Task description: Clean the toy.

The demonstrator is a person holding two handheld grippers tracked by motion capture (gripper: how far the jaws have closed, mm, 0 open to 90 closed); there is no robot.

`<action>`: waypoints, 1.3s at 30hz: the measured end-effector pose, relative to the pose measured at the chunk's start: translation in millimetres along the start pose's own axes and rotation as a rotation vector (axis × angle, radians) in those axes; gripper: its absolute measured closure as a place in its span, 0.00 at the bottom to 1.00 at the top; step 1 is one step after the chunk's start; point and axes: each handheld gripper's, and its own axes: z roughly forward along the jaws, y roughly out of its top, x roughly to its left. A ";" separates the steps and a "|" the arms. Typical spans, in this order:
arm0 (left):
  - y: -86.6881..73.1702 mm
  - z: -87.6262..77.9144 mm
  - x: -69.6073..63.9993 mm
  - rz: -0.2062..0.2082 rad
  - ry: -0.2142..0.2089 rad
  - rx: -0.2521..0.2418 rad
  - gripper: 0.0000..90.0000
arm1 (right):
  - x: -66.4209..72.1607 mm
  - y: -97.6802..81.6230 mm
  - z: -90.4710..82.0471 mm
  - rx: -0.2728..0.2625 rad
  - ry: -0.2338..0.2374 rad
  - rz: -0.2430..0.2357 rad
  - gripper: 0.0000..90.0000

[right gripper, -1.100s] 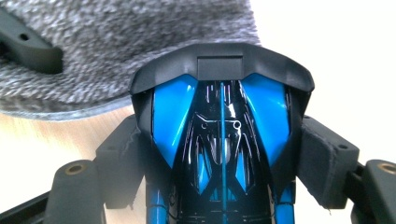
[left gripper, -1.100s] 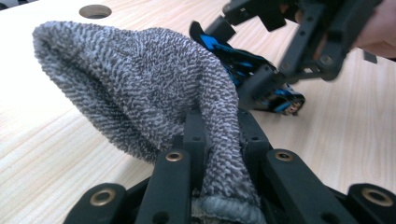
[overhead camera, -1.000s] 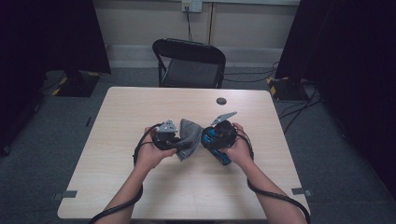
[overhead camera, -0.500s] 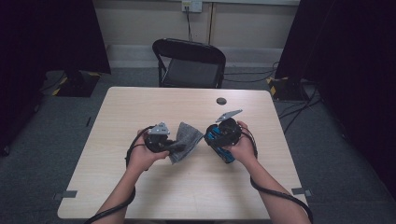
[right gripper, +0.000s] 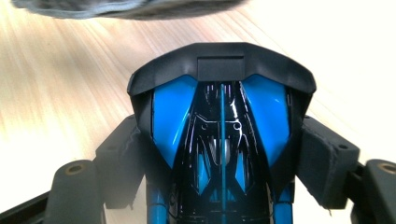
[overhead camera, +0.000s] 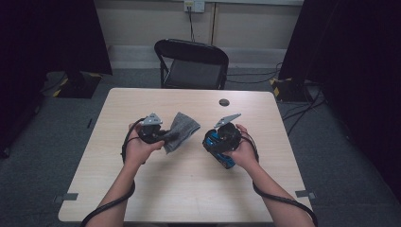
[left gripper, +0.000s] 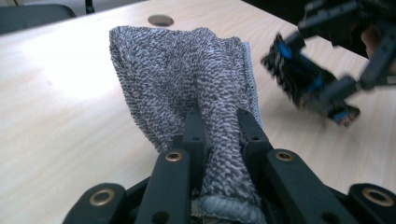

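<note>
L gripper (overhead camera: 163,135) clamps grey cloth (overhead camera: 182,131); R gripper (overhead camera: 218,145) grips blue-black toy car (right gripper: 222,135). We wipe w/ cloth flat, R steady.

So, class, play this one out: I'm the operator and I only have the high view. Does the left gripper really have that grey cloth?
Observer: Yes. The left gripper has its jaws shut on a bunched fold of the cloth.
Operator: And the blue thing on the right?
Observer: The right gripper clamps it, with one pad on each side. It is glossy black with blue panels.
Operator: What is the cloth like up close?
Observer: It has a coarse, looped grey weave, with a stitched hem along one edge.
</note>
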 end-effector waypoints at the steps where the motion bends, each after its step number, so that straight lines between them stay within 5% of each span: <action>1: 4.2 3.9 -1.3 0.002 -0.001 -0.003 0.86 | 1.5 1.1 0.7 0.001 0.005 -0.003 0.29; 7: 16.6 25.0 -12.0 0.027 -0.017 0.014 0.86 | 12.5 5.9 6.5 0.003 0.028 -0.030 0.29; 14: 13.7 41.0 -23.5 0.031 -0.063 0.032 0.86 | 16.6 4.9 12.9 0.018 0.028 -0.032 0.29; 39: 0.9 27.5 -36.6 0.059 -0.150 0.017 0.86 | -10.9 6.4 -3.6 0.032 -0.049 0.008 0.29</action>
